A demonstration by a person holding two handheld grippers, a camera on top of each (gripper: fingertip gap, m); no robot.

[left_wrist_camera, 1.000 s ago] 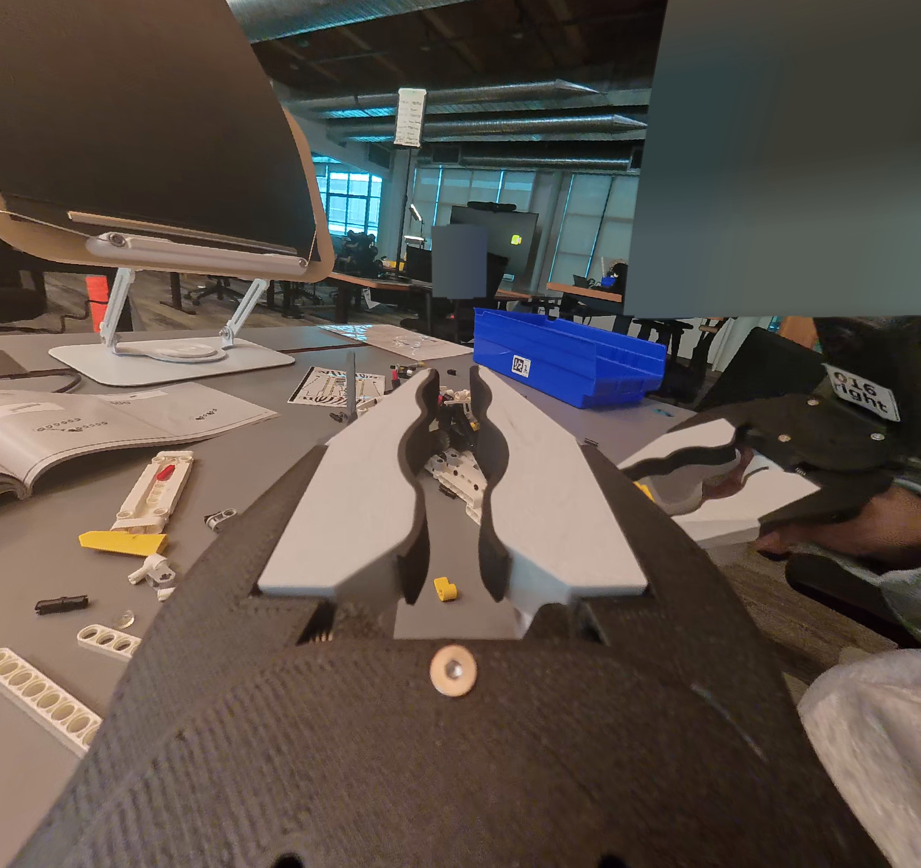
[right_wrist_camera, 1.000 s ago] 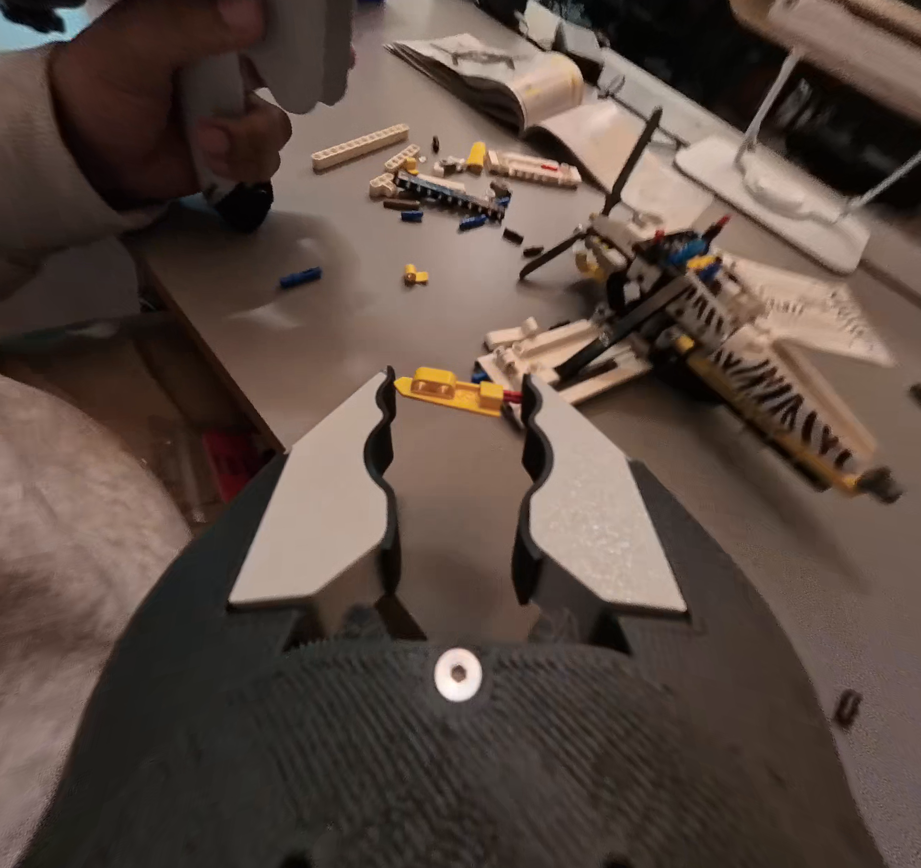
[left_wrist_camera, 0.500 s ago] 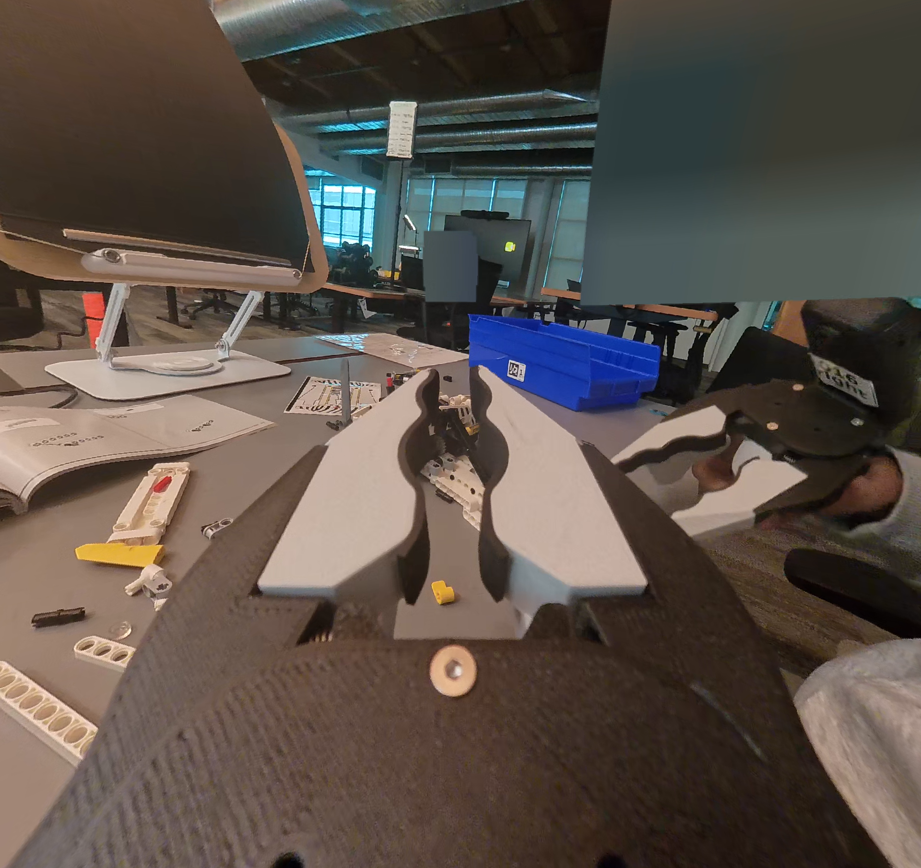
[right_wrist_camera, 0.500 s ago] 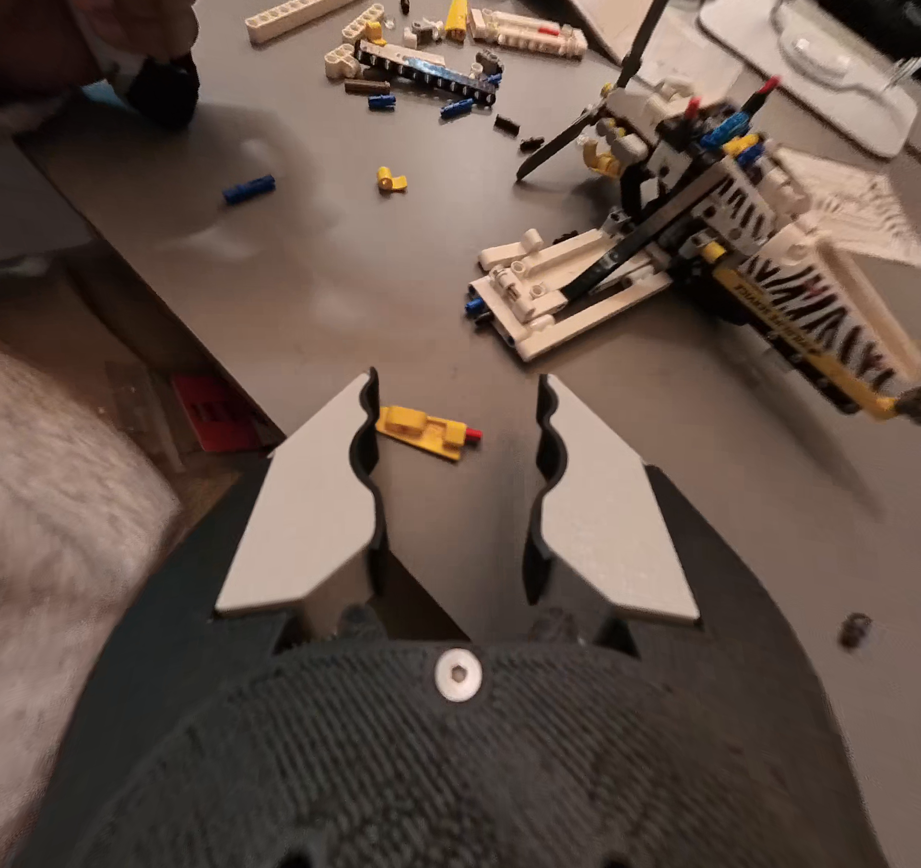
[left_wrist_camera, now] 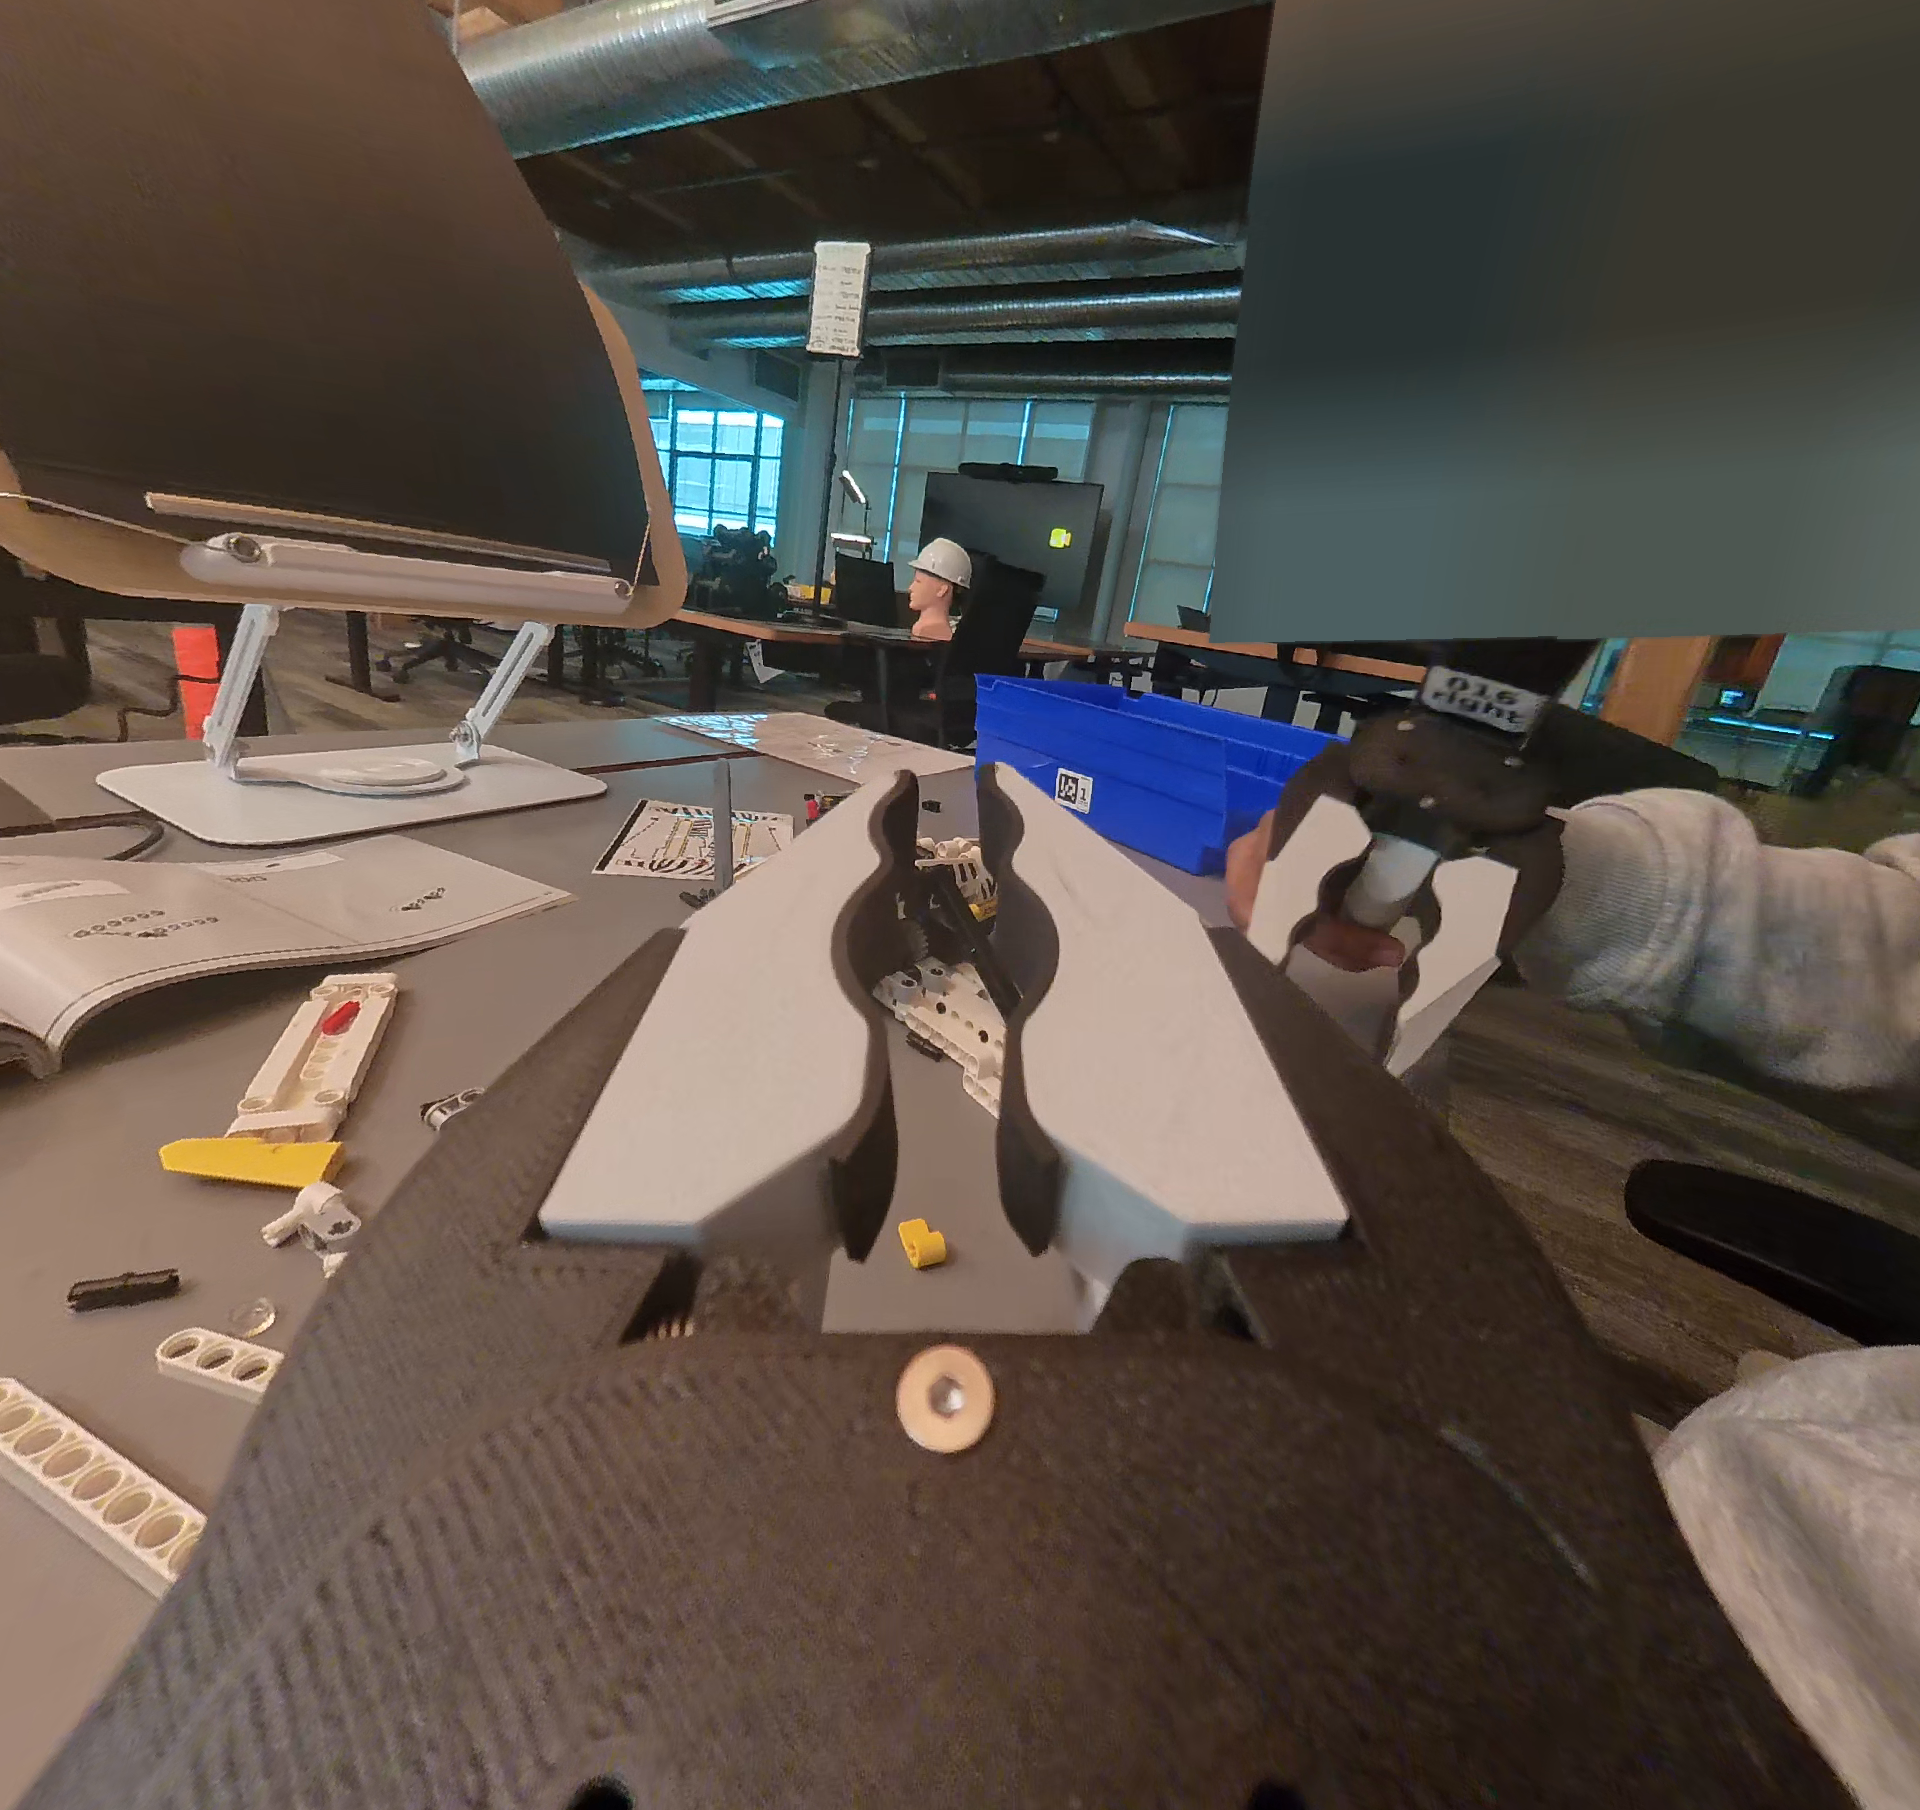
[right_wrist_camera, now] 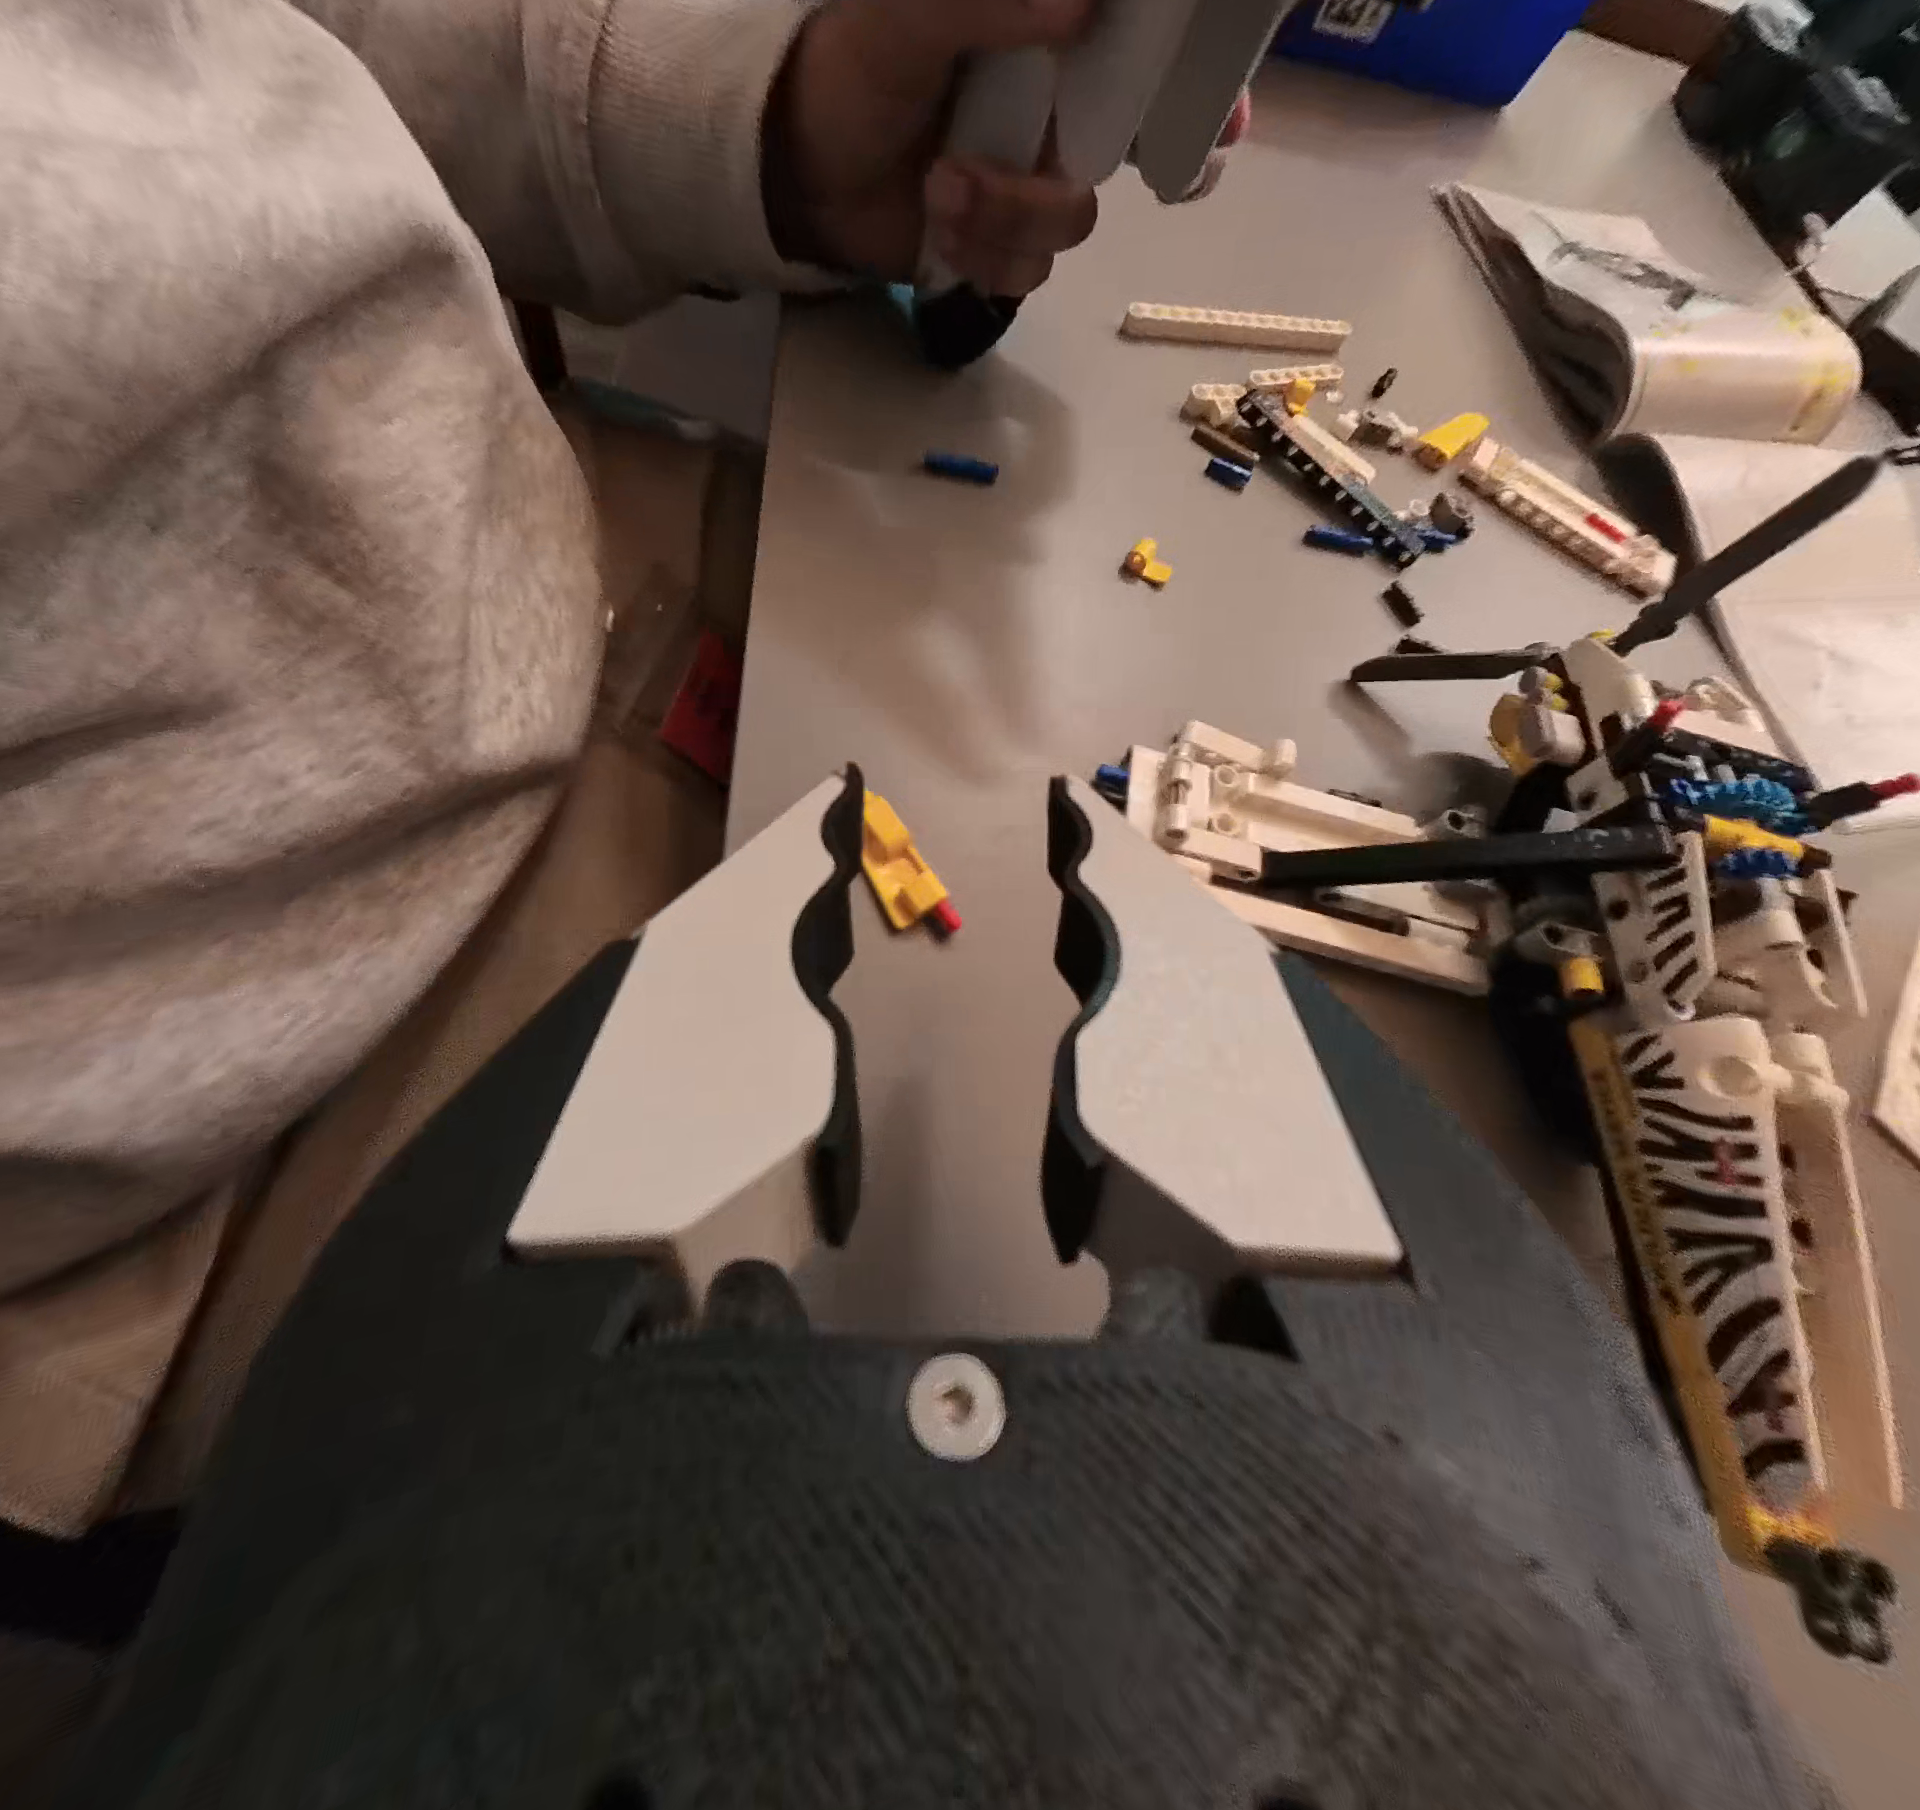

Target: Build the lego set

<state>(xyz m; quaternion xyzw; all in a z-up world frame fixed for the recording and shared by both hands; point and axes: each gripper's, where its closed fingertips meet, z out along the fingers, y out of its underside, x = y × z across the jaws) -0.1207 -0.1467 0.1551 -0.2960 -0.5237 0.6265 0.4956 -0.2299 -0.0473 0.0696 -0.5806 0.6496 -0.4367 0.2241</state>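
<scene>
A partly built lego plane (right_wrist_camera: 1662, 887) with zebra-striped panels and black propeller blades lies on the grey table (right_wrist_camera: 935, 638). Part of it shows between my left fingers (left_wrist_camera: 951, 929). My right gripper (right_wrist_camera: 954, 784) is open and hovers over a small yellow piece with a red pin (right_wrist_camera: 899, 861), which lies on the table close to its left finger. It also shows in the left wrist view (left_wrist_camera: 1351, 1002), pointing down. My left gripper (left_wrist_camera: 948, 784) is open by a narrow gap, empty, above the table. A small yellow connector (left_wrist_camera: 921, 1244) lies under it.
Loose pieces lie at the left: a white panel with a red part (left_wrist_camera: 317, 1054), a yellow wedge (left_wrist_camera: 255, 1160), a long white beam (left_wrist_camera: 83, 1480), a blue pin (right_wrist_camera: 961, 469). An open instruction booklet (left_wrist_camera: 208, 919), a tablet stand (left_wrist_camera: 343, 773) and a blue bin (left_wrist_camera: 1143, 773) stand farther back. To reach the partly built lego plane (right_wrist_camera: 1662, 887) in a straight line is about 15 centimeters for my right fingers, about 20 centimeters for my left.
My right gripper has swung over the table edge and turned, so the yellow piece now lies between its fingers by the left one. My left gripper has barely moved.
</scene>
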